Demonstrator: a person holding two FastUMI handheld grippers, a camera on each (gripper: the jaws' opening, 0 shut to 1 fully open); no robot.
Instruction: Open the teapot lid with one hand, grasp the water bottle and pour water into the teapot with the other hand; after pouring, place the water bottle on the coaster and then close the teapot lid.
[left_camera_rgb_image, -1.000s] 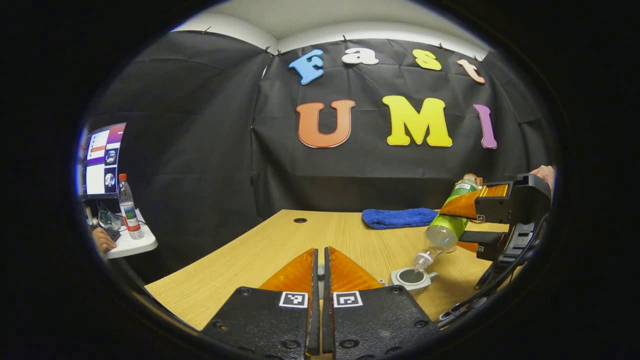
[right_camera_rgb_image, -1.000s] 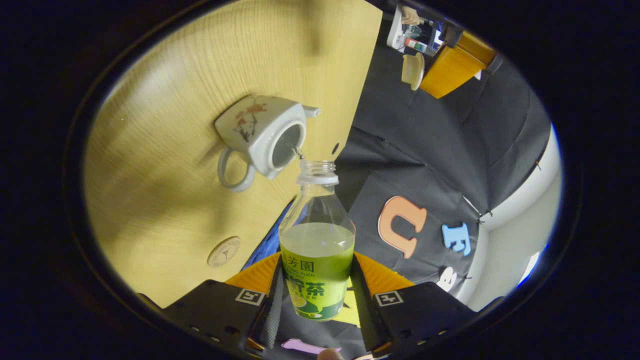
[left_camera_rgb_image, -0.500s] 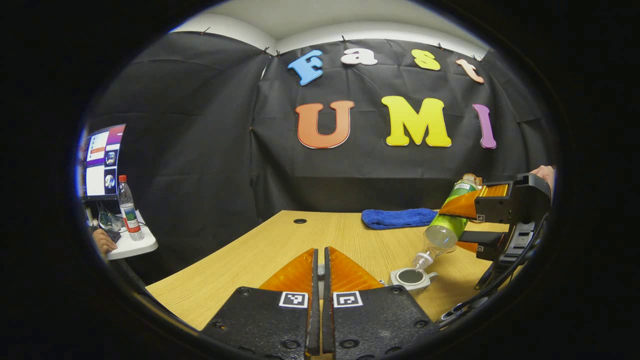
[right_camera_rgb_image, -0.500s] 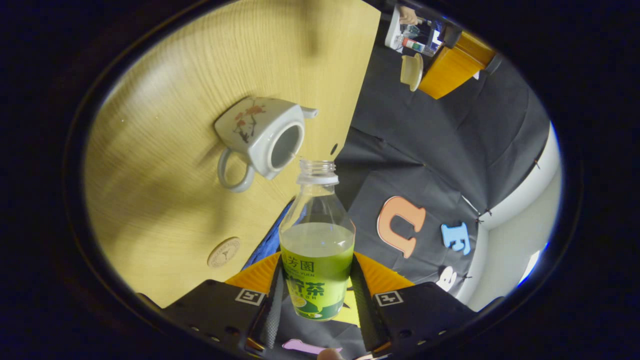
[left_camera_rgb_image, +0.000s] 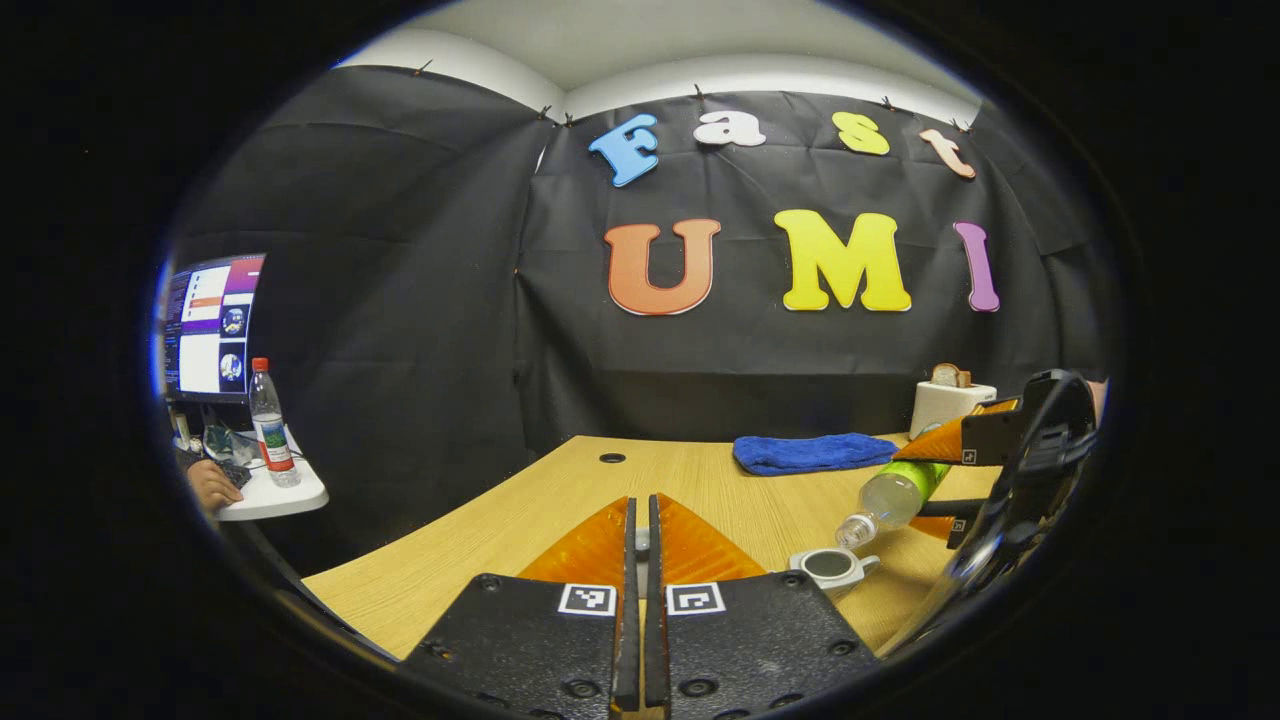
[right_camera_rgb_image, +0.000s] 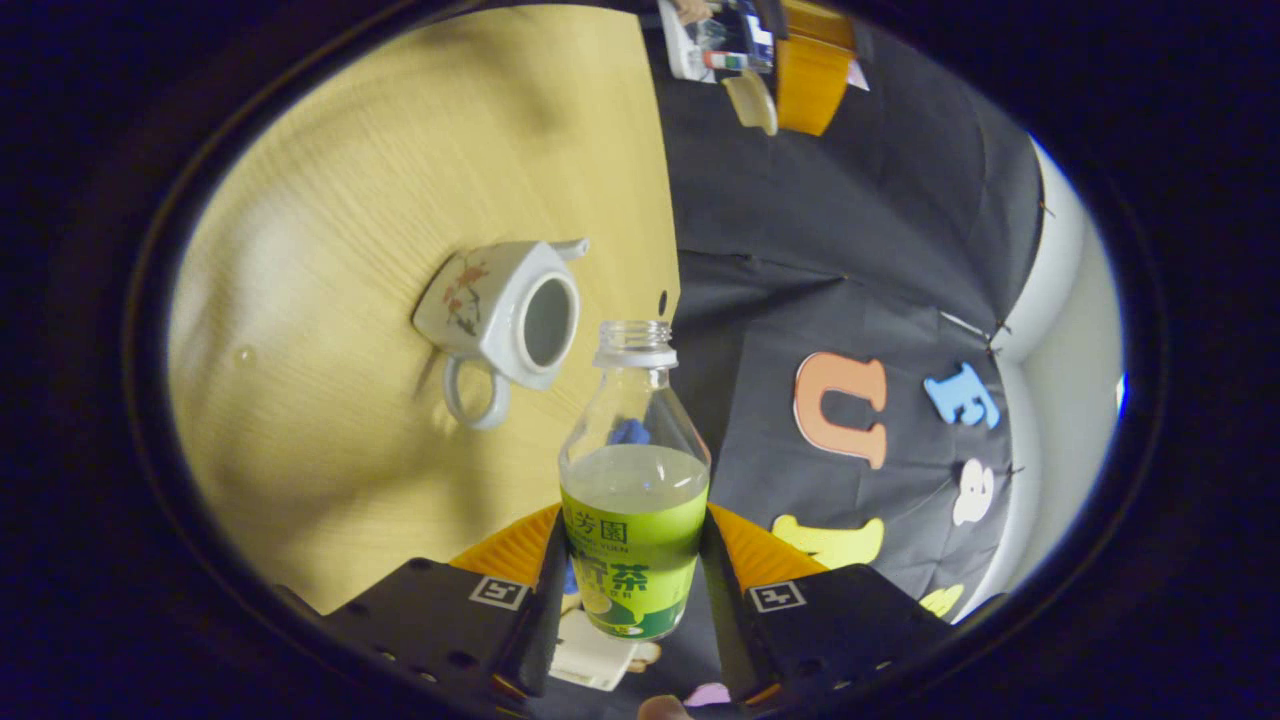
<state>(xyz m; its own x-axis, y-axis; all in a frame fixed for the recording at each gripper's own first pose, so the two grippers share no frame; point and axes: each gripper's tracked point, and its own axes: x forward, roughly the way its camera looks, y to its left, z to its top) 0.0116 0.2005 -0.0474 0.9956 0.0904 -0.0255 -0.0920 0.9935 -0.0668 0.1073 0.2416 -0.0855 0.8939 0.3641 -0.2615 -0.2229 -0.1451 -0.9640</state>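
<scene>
The white teapot (left_camera_rgb_image: 830, 568) (right_camera_rgb_image: 510, 310) stands on the wooden table (left_camera_rgb_image: 560, 510) with its mouth uncovered. My right gripper (right_camera_rgb_image: 635, 540) (left_camera_rgb_image: 935, 480) is shut on the green-labelled water bottle (right_camera_rgb_image: 635, 500) (left_camera_rgb_image: 890, 495). The bottle is capless and leans, its mouth up and to the right of the teapot; no water runs from it. My left gripper (left_camera_rgb_image: 640, 530) is shut and held up to the left of the teapot. The right gripper view shows it far off, holding the cream teapot lid (right_camera_rgb_image: 750, 100).
A blue towel (left_camera_rgb_image: 810, 452) lies at the back of the table, with a white toaster (left_camera_rgb_image: 950, 400) behind it. A cable hole (left_camera_rgb_image: 612, 458) sits in the tabletop. To the left are a small side table (left_camera_rgb_image: 270, 490) with a bottle, a monitor and a person's hand.
The stream from the bottle into the teapot has stopped. My right gripper has swung the bottle back toward level and away from the teapot's mouth. The left gripper has barely moved.
</scene>
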